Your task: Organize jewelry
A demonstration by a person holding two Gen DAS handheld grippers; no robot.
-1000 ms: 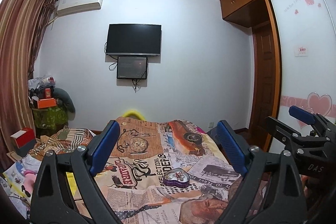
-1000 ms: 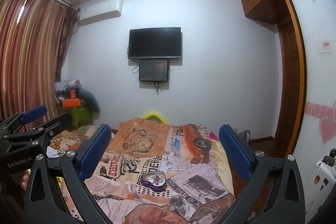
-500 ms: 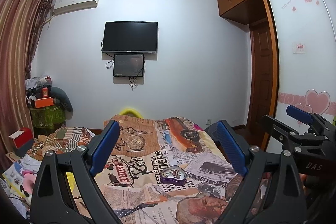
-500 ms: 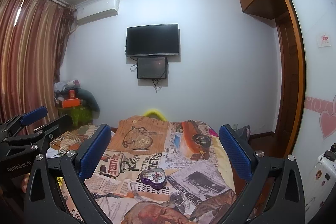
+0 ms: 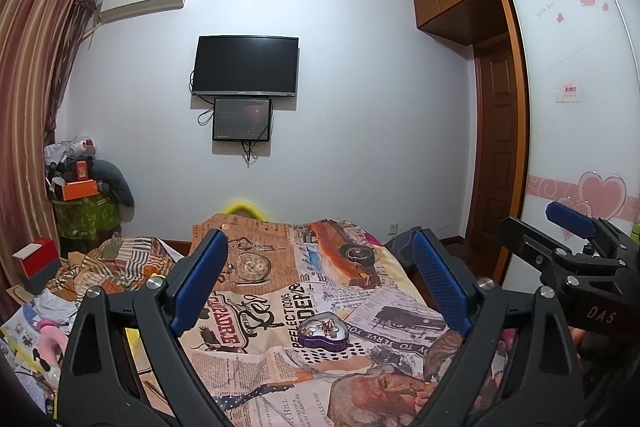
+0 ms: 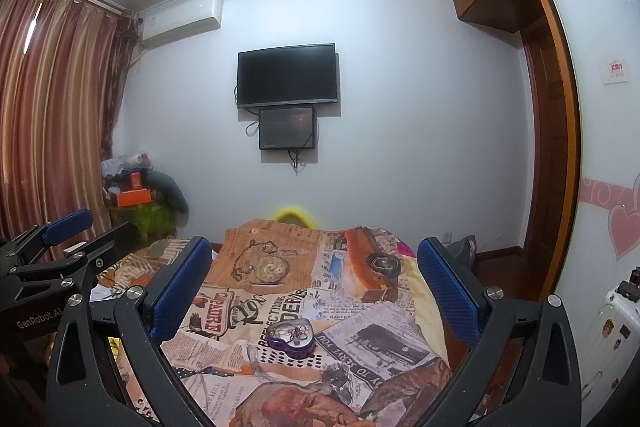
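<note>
A purple heart-shaped jewelry box (image 5: 325,334) with a clear lid lies on the bed's newspaper-print cover (image 5: 256,311); small jewelry shows inside it. It also shows in the right wrist view (image 6: 291,337). My left gripper (image 5: 320,281) is open and empty, held above the bed short of the box. My right gripper (image 6: 314,285) is open and empty, likewise short of the box. The right gripper appears at the right edge of the left wrist view (image 5: 568,227); the left gripper appears at the left edge of the right wrist view (image 6: 68,227).
A striped blanket and clutter (image 5: 100,267) lie on the bed's left side. A red box (image 5: 36,259) and a piled green stand (image 5: 86,211) are at the left wall. A wardrobe (image 5: 576,107) and door (image 5: 496,155) are at right. A white suitcase (image 6: 612,331) stands far right.
Both grippers have tilted up slightly, so the room and the box sit a little lower in view. Both grippers stay open and empty.
</note>
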